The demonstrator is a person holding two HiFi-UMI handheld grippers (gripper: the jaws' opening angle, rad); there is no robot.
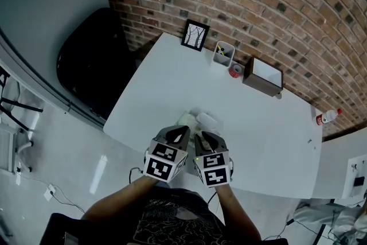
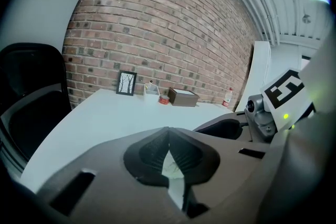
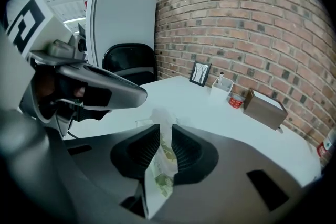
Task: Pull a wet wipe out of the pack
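Wet wipe pack (image 1: 198,119), the soft white one with green print, sits at the near edge of the white rectangular table (image 1: 172,77), right in front of both tongs; right gripper (image 3: 164,136) has its jaws nearly closed with the pack pinched between them, a pale crumpled bit poking up past the tips; left gripper (image 2: 168,136) has its tips pressed together, a pale bit of the pack showing in the gap just behind them
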